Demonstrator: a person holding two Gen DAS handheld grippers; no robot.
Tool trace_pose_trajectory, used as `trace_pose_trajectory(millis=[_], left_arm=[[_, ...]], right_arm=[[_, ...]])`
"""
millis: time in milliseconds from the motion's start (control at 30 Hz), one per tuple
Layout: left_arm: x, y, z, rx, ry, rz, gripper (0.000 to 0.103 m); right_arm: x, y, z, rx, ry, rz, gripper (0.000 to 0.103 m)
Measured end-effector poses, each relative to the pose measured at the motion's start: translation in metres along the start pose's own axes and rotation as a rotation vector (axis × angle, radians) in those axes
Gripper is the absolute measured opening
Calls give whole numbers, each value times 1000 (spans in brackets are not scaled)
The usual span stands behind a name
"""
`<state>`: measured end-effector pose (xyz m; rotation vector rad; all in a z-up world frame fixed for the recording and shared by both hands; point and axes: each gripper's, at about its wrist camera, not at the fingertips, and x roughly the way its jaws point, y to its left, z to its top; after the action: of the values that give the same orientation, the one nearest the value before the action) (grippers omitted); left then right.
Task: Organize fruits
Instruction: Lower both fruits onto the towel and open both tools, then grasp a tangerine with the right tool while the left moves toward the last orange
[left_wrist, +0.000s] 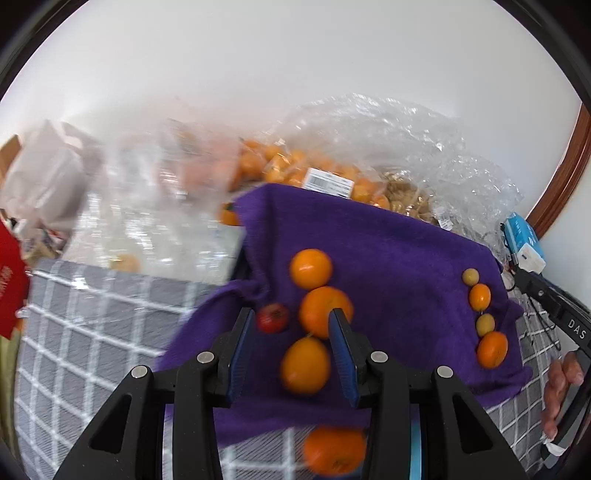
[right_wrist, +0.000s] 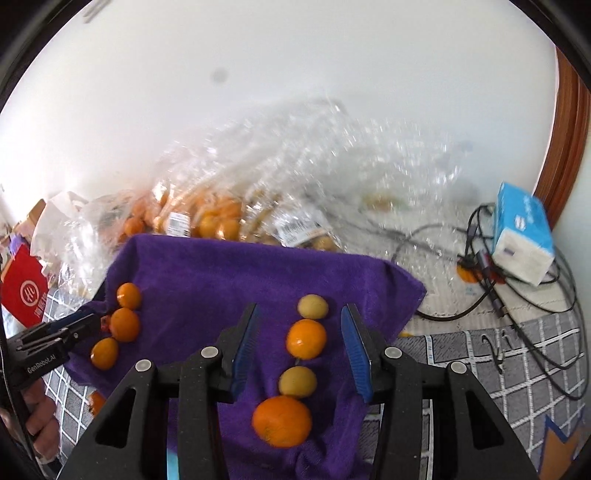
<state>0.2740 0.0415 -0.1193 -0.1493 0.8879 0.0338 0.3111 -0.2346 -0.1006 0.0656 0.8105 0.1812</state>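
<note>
Jaws of both grippers stand partly spread and pinch nothing; two fruit rows lie on the purple cloth.
Left gripper (left_wrist: 291, 332) hangs over a row of three oranges (left_wrist: 324, 312) with a small red fruit (left_wrist: 272, 317) beside it, touching none of them; one stray orange (left_wrist: 334, 450) sits off the purple cloth (left_wrist: 399, 258) on the checked tabletop (left_wrist: 92, 314). Right gripper (right_wrist: 299, 341) hovers clear above an alternating row of oranges and small yellow fruits (right_wrist: 306, 339). Farther back, clear bags of fruit (right_wrist: 210, 218) wait, so I judge sorting well begun but far from finished.
</note>
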Motion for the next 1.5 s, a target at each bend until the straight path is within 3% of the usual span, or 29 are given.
trace_pose_trajectory(millis=[167, 333, 467, 733, 1000, 1200, 1333, 1433, 1500], left_arm=[[-34, 21, -22, 6, -53, 7, 39], [-48, 37, -50, -15, -58, 10, 39], [-53, 52, -76, -48, -32, -15, 39], [-48, 72, -112, -63, 5, 5, 39], [-54, 88, -136, -40, -27, -37, 39], [-54, 96, -143, -89, -47, -71, 40], [-56, 100, -148, -113, -56, -96, 43], [-56, 99, -148, -105, -59, -86, 43], [-56, 96, -148, -91, -60, -68, 43]], right_arm=[[-23, 16, -24, -5, -20, -46, 46], [-41, 30, -53, -2, 8, -3, 46], [-51, 44, -78, -17, 32, 24, 46], [-59, 70, -122, -51, 50, 82, 46], [-36, 114, -136, -99, 80, 128, 46], [-14, 138, -133, -117, 117, 156, 46], [5, 147, -134, -140, 149, 127, 46], [5, 152, -135, -147, 122, 124, 35], [3, 152, -135, -151, 108, 119, 35]])
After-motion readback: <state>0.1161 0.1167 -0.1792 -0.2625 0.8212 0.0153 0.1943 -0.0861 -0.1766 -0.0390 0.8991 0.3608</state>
